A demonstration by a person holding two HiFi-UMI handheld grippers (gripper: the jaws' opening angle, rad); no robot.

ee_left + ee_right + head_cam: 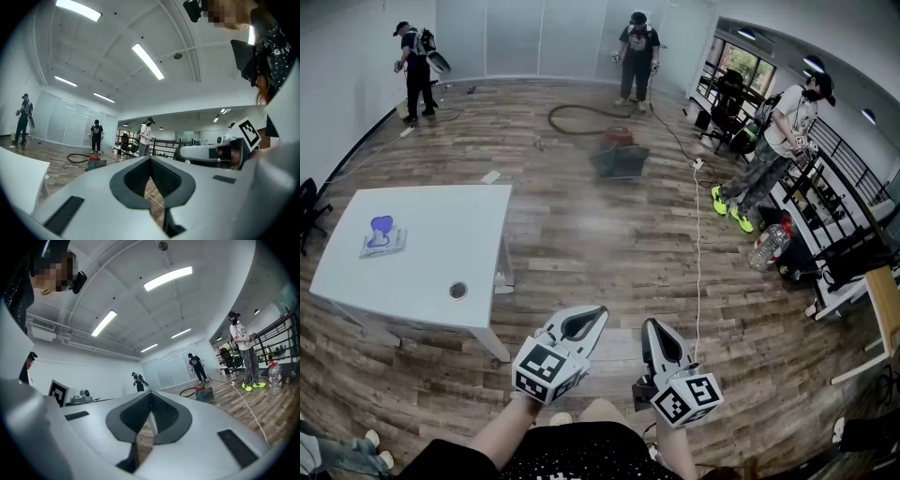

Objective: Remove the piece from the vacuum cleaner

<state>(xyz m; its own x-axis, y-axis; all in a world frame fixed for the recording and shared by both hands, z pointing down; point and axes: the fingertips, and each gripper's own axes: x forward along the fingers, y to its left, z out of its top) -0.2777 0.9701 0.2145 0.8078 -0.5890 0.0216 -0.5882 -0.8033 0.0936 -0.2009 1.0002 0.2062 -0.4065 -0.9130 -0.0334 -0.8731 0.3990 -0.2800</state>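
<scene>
Plank floor (581, 246), wipes pack (382, 236) near left edge of desk (441, 220), vacuum cleaner (619, 156) far off, cable (697, 244) laid between, left gripper (598, 312) and right gripper (649, 324) held closed, empty.

White tools, weathered floor, one red spot

Left tool (598, 312) and right tool (650, 323): white shells, dark grey pads, black-and-white square markers. Floor (581, 234): streaked brown-grey planks. Vacuum cleaner (619, 152): red top, dark body. Surface (441, 225): white; packet (382, 234): blue-and-white. Shoes (741, 221): neon yellow-green.

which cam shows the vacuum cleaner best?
Head view: the vacuum cleaner shows whole from above on the floor, its hose looped behind it. The left and right gripper views catch it only small, distant and side-on.
</scene>
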